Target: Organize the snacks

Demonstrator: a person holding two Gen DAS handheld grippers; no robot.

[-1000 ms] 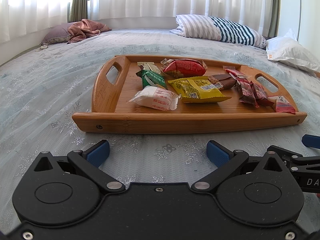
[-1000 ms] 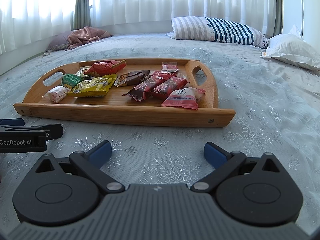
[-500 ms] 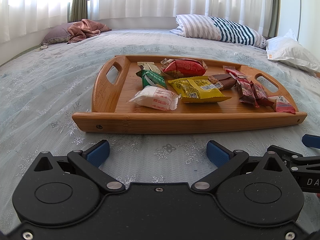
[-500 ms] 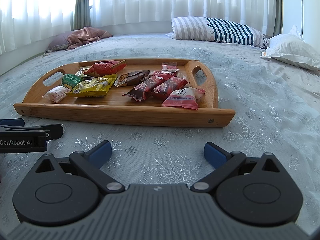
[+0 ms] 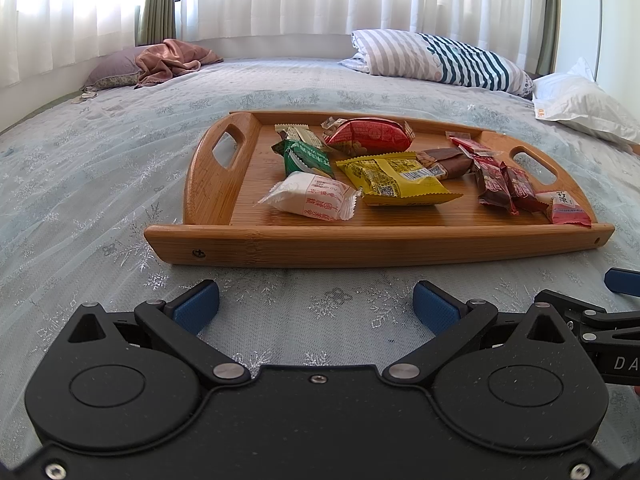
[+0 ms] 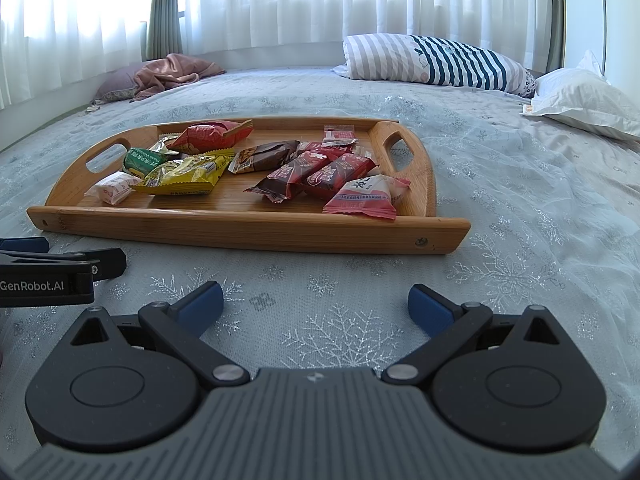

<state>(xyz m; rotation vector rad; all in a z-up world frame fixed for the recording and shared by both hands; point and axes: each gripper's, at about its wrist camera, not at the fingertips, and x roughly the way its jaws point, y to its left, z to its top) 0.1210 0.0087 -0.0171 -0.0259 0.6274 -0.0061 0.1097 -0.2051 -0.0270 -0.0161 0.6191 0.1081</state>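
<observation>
Nothing has shifted since a second ago — snacks [image 5: 384, 176] lie jumbled on the tray [image 5: 376, 240]. We hold the left gripper [image 5: 316, 306] and right gripper [image 6: 316, 304] wide open and empty, just short of the tray — sorted or not, we can't tell.

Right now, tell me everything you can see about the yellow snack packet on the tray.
The yellow snack packet is a flat, pillow-style pouch in glossy, crinkled film with serrated end seals, dark print and a white barcode label on top. It looks sealed. It lies flat near the middle of the wooden tray. It appears to touch the white packet on one side and the brown bar on the other, and the green packet sits close behind it. Neither gripper touches it.
</observation>
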